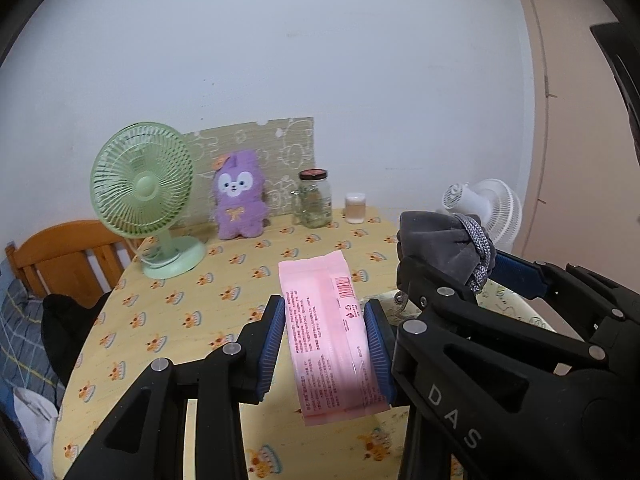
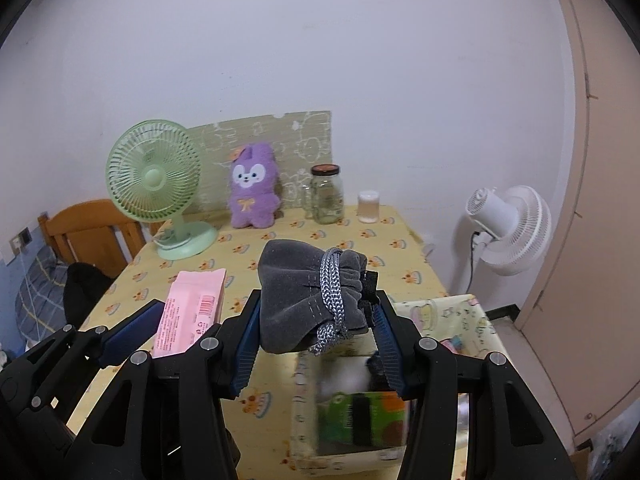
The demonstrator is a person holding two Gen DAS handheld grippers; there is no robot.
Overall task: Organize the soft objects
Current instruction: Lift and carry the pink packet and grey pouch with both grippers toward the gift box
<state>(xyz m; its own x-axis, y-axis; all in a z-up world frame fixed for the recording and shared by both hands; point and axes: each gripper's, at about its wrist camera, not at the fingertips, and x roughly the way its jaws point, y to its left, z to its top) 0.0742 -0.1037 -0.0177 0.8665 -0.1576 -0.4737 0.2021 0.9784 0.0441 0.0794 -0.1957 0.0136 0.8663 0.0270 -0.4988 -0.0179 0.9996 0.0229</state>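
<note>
The left tongs (image 1: 325, 344) clench a flat pink tissue pack (image 1: 328, 332) with small print and a barcode, lifted above the surface (image 1: 192, 304). Just beside them, the right tongs (image 2: 316, 340) grip a grey velvet drawstring pouch (image 2: 304, 300) over an open patterned box (image 2: 472, 316) at the surface's near right edge. Beyond lies bare yellow cloth, then a green fan (image 2: 154, 180), purple plush bunny (image 2: 253, 188) and glass jar (image 2: 328, 194) near the wall.
</note>
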